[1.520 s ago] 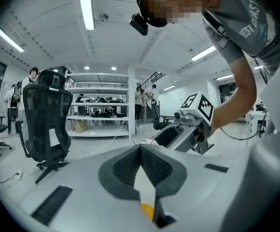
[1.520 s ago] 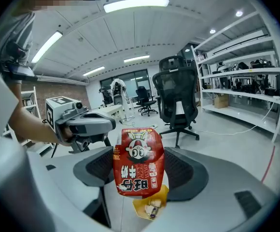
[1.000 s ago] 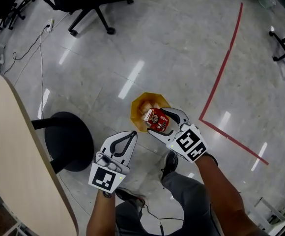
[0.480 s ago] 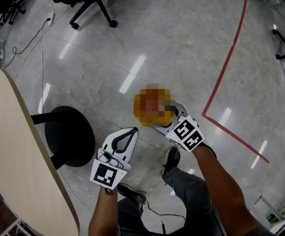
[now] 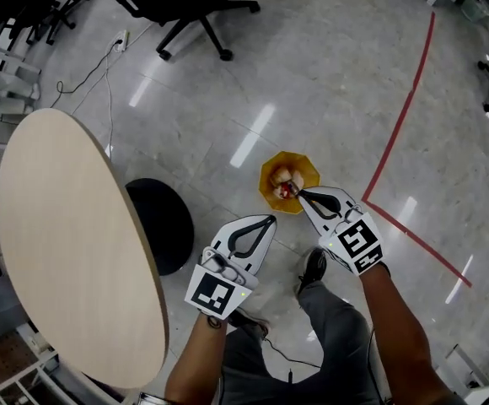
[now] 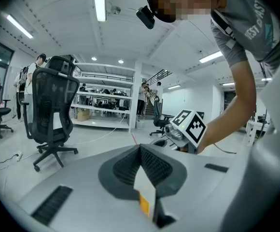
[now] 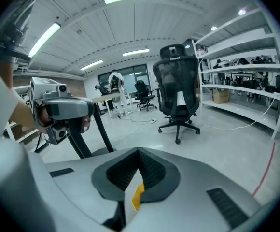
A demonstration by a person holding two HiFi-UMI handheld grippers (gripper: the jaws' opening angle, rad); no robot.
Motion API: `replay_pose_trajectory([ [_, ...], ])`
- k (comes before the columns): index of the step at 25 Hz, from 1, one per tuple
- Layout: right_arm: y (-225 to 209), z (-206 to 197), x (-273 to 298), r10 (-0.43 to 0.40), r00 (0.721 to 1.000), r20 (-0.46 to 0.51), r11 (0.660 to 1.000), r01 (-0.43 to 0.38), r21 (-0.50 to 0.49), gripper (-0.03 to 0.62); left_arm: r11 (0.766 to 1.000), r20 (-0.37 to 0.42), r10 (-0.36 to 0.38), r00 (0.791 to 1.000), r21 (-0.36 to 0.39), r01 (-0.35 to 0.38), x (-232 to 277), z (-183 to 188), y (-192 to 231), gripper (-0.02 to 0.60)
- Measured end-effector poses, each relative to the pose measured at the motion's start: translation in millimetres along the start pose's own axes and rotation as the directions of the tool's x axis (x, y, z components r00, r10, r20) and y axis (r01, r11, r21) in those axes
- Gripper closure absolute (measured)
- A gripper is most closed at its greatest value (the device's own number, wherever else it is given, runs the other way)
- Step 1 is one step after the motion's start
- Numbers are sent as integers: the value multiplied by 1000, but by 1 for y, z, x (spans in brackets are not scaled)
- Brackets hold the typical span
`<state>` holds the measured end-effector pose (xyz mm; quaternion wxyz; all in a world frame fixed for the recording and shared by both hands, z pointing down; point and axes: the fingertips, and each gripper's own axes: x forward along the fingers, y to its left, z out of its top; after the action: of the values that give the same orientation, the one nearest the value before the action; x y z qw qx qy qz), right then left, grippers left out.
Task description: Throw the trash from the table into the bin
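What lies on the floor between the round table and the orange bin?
In the head view, a black round base sits beside the table edge; from there to the orange bin the floor is bare.

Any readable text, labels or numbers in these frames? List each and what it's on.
"WEST COAST", roughly, partly lost in folds: print on the person's grey shirt.
Left marker cube, right marker cube: square patterns only, no letters or digits.
Trash in the yellow bin: any print is too small to read.
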<state>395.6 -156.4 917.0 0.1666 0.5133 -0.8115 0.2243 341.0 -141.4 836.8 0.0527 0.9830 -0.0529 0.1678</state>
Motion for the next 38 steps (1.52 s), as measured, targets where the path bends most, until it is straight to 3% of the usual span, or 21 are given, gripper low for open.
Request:
replay_pose_trajectory([
  [6, 50, 93, -72, -28, 994, 108, 999, 30, -20, 583, 997, 44, -22, 999, 74, 19, -44, 97, -28, 541],
  [12, 117, 200, -142, -17, 970, 243, 995, 40, -91, 583, 987, 104, 0, 995, 161, -16, -117, 187, -54, 541],
  [18, 190, 312, -210, 10, 931, 364, 986, 50, -157, 583, 969, 174, 42, 984, 232, -83, -198, 280, -73, 541],
  [23, 261, 382, -243, 65, 895, 442, 971, 45, -235, 583, 934, 243, 96, 965, 315, -172, -275, 343, -82, 541],
  [30, 399, 460, -262, 183, 852, 491, 921, 26, -388, 583, 879, 317, 167, 933, 380, -287, -415, 391, -99, 541],
  [33, 463, 486, -263, 240, 827, 509, 892, 20, -452, 583, 855, 340, 210, 917, 391, -340, -477, 393, -105, 541],
  [36, 535, 509, -263, 301, 780, 549, 856, 32, -515, 583, 832, 366, 249, 897, 393, -391, -541, 385, -110, 541],
  [38, 584, 515, -256, 333, 772, 540, 829, 33, -559, 583, 817, 382, 273, 883, 392, -423, -585, 379, -112, 541],
])
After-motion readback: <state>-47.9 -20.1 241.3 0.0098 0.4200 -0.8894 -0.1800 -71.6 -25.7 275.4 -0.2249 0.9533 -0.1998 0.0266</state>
